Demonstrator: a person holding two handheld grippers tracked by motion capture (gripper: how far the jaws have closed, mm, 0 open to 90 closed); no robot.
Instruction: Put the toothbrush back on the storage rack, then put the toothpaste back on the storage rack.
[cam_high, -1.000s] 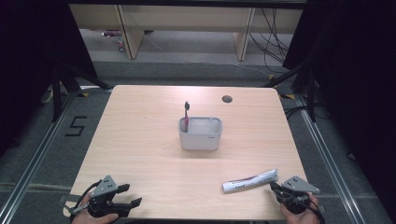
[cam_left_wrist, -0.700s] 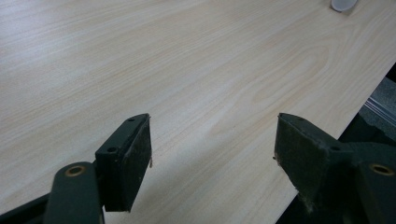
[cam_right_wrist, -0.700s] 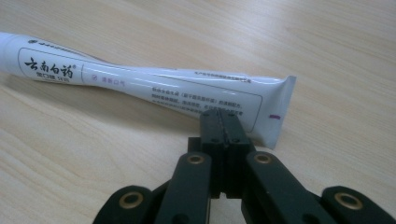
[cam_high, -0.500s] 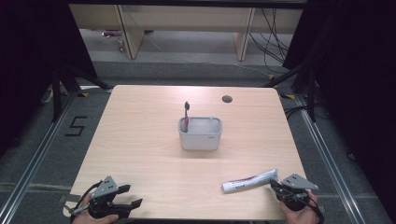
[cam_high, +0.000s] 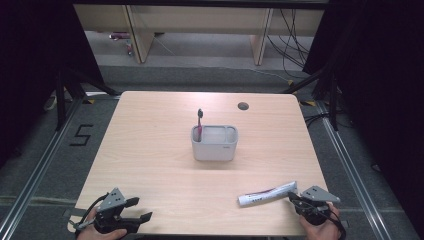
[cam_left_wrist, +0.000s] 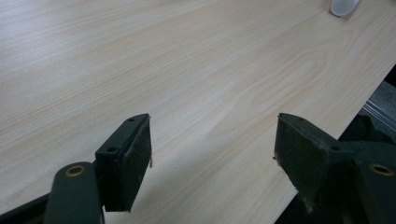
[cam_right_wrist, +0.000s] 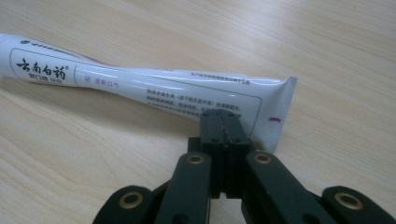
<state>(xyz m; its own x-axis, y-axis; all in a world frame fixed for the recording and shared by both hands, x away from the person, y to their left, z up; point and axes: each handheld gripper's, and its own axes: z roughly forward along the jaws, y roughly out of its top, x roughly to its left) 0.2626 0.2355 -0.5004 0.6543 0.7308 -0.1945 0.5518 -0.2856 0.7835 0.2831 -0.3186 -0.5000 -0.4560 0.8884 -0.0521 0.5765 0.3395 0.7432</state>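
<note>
Nothing has shifted over the last second: both hands idle, so the pick-up has not begun. Right claw (cam_right_wrist: 223, 122), jaws together, rests at the crimped end of the tube (cam_high: 267, 193) near the tabletop's (cam_high: 150, 150) front-right corner. Tube long axis runs roughly along the front edge, cap pointing left. Left claw (cam_high: 139, 209) stands apart, empty.

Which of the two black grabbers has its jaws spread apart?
The left gripper, at the table's near left corner. Its jaws stand wide over bare wood, while the right gripper is shut beside the toothpaste tube.
</note>
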